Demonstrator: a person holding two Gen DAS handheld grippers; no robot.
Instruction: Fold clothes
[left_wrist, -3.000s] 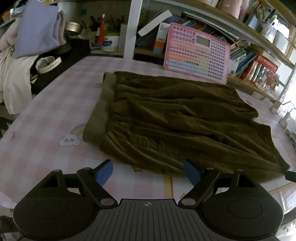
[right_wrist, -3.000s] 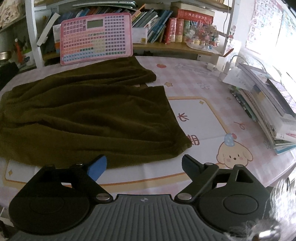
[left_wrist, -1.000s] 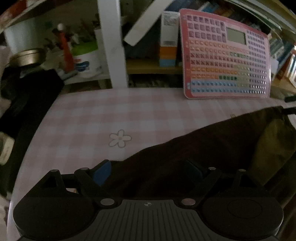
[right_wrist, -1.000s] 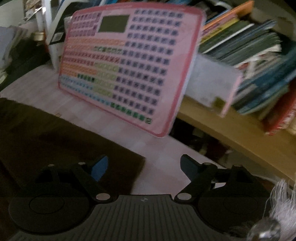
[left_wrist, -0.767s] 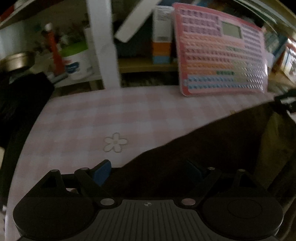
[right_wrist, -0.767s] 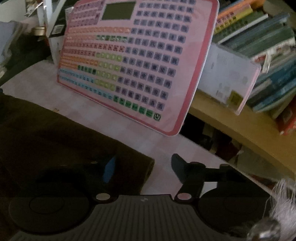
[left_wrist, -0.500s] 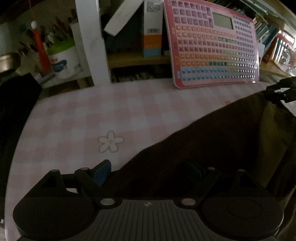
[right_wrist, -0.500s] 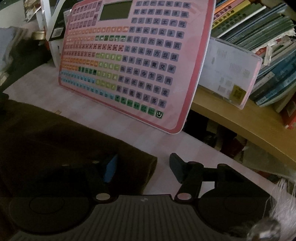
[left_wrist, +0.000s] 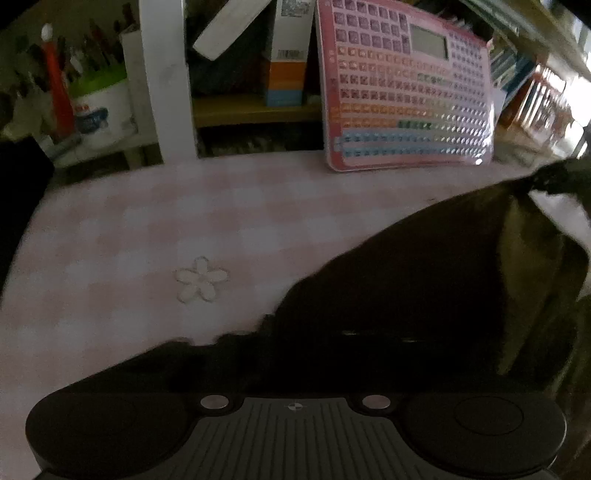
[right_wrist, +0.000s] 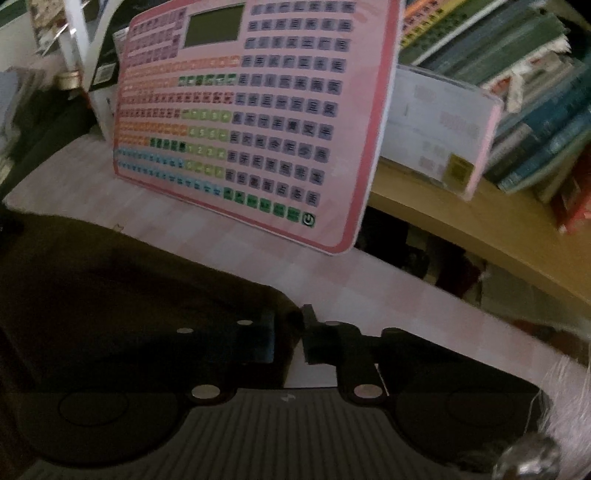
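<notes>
Pink-checked counter before cluttered bookshelves, a pink keyboard toy propped against them. Dark brown garment lies on the counter, its far edge running between the two tools. Left tool: jaws have just closed, fully, on the garment's far left edge, though dim light hides the pads. Right tool: jaws have just closed on the far right corner, cloth pinched between them. Both grips sit on the far edge; the body of the garment lies nearer the person, so the fold would likely draw this edge towards the near hem.

Garment: dark olive-brown. Tablecloth: pink-and-white check, white flower motif. Button board: pink, with purple, orange, green, blue keys.
</notes>
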